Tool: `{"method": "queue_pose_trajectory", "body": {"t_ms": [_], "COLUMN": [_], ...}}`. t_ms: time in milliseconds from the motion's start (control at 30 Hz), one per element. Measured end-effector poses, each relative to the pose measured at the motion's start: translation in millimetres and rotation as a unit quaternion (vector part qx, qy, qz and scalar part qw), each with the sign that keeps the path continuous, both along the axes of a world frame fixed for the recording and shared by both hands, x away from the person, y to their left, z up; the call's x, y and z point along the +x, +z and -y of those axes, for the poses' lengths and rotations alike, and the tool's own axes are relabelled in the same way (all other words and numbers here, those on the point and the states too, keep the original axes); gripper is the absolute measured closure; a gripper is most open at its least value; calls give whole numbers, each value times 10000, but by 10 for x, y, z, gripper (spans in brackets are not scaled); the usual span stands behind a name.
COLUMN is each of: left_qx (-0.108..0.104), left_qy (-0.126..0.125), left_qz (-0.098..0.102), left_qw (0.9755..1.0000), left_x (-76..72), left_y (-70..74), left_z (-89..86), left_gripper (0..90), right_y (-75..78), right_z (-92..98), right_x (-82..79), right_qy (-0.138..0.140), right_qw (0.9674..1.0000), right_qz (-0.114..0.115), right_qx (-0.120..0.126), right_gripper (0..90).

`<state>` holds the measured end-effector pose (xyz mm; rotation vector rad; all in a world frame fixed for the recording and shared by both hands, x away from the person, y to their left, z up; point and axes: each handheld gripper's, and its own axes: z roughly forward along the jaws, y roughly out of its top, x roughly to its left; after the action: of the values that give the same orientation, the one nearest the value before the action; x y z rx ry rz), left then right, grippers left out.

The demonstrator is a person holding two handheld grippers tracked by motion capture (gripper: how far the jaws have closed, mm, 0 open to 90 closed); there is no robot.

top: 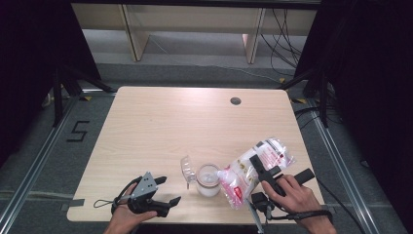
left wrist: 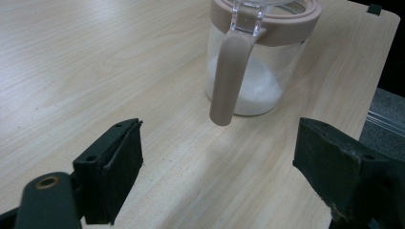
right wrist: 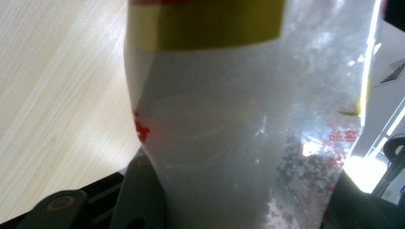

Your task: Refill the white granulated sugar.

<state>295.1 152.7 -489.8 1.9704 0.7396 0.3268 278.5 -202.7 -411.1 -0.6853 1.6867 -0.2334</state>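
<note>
The right tool (top: 260,169) pinches a clear bag of white granules (top: 255,168), tilted with its lower end over the open jar (top: 208,179) near the front edge of the bench (top: 160,122). The left tool (top: 163,191) rests spread just left of the jar, holding nothing

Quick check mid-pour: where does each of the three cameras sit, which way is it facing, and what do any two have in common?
High view: above the near edge, looking forward and down on the table; both hands show.
Left gripper view: on the left gripper, looking along its open jaws at the jar.
Right gripper view: on the right gripper, close against the bag between its jaws.
Shared: high and left gripper views both show the jar.
</note>
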Motion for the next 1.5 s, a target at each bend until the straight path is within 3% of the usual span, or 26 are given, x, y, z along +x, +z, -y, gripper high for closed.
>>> {"method": "queue_pose_trajectory", "body": {"t_ms": [967, 1500], "left_qx": [-54, 25], "left_qy": [-14, -69], "left_qz": [-13, 60], "left_qw": [10000, 10000], "left_x": [3, 12], "left_y": [-10, 0], "left_z": [9, -3], "left_gripper": [165, 165], "right_y": [8, -2], "right_z": [-17, -24], "right_x": [-2, 2], "right_qy": [18, 16], "right_qw": [10000, 9999], "right_qz": [34, 31], "right_qx": [-67, -135], "right_gripper": [596, 597]}}
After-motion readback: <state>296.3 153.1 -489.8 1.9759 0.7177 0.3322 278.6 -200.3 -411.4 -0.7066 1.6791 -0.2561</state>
